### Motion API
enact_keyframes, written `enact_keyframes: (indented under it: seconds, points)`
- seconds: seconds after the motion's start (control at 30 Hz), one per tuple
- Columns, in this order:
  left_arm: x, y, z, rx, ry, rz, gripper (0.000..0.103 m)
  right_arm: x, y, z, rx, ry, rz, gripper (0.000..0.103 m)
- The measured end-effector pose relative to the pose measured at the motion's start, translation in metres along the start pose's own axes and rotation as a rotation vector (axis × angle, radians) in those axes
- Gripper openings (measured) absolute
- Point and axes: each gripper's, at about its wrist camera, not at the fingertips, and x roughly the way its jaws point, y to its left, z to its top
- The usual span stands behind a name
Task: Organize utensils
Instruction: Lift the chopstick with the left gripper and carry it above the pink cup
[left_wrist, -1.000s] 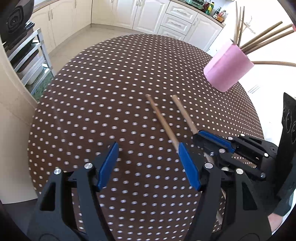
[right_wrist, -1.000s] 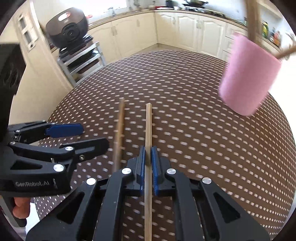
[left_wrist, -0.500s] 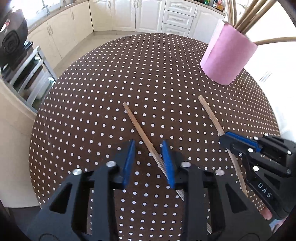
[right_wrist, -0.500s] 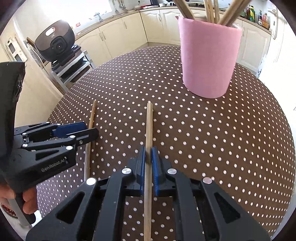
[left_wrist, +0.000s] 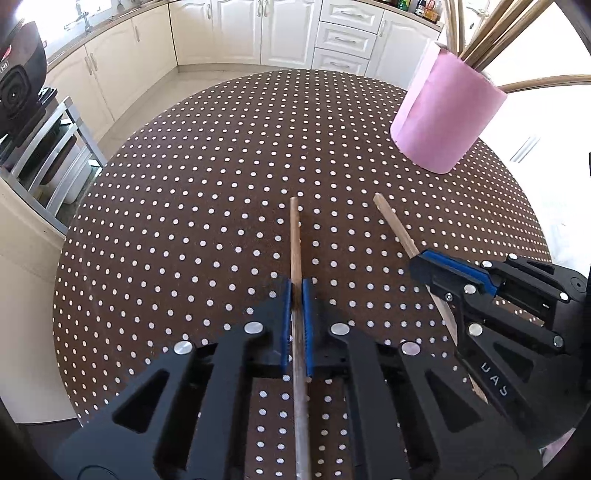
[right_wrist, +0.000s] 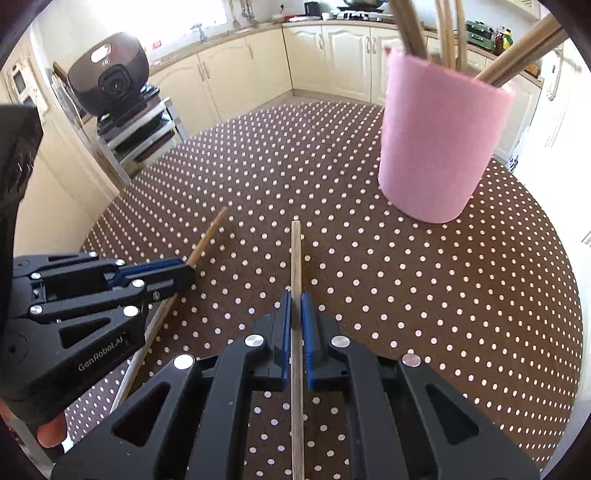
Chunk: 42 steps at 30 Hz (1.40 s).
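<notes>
The left hand-held gripper (left_wrist: 296, 286) has just closed its jaws onto a wooden chopstick (left_wrist: 294, 236). The right hand-held gripper (right_wrist: 294, 297) is clamped on a second chopstick (right_wrist: 296, 254). Both sticks point across the dotted table (right_wrist: 424, 280) near the pink holder (right_wrist: 439, 147).

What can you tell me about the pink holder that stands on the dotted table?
The pink holder is a plain cylinder, open at the top, with a matte surface that looks like foam or soft plastic; its rim is slightly uneven. It stands upright on the brown tablecloth with white dots, on the far right side of the table. Several wooden sticks stand in it and lean outward over the rim. Neither tool touches it, and the two sticks lying on the cloth are clear of it.
</notes>
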Motion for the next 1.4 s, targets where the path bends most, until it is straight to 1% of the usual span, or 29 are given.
enact_keyframes:
  seconds: [0.07,0.23,0.43,0.7,0.8,0.97,1.1,1.3,1.4]
  points:
    - [-0.008,0.0,-0.001,0.003,-0.011,-0.011,0.006,-0.01,0.001,0.0,0.004,-0.019,0.018,0.005]
    - [-0.038,-0.005,-0.004,0.019,-0.059,-0.037,0.006,-0.043,0.008,0.001,-0.017,-0.078,0.026,0.005]
    - [-0.086,-0.014,-0.01,0.04,-0.146,-0.067,0.006,-0.089,0.017,0.002,-0.022,-0.178,0.03,0.004]
    - [-0.155,-0.025,-0.032,0.078,-0.261,-0.11,0.006,-0.15,0.02,-0.005,-0.028,-0.313,0.015,0.004]
    - [-0.172,-0.027,-0.035,0.087,-0.3,-0.123,0.006,-0.172,0.023,-0.007,-0.04,-0.36,0.001,0.004]
    - [-0.193,-0.032,-0.036,0.102,-0.375,-0.139,0.006,-0.195,0.027,-0.016,-0.049,-0.414,-0.026,0.004]
    - [-0.203,-0.037,-0.037,0.129,-0.432,-0.122,0.006,-0.208,0.021,-0.019,-0.035,-0.462,-0.038,0.004]
    - [-0.207,-0.036,-0.02,0.121,-0.466,-0.105,0.006,-0.229,0.008,-0.016,-0.028,-0.524,-0.062,0.004]
    - [-0.208,-0.033,-0.005,0.107,-0.483,-0.097,0.006,-0.238,-0.002,-0.012,-0.017,-0.561,-0.077,0.004]
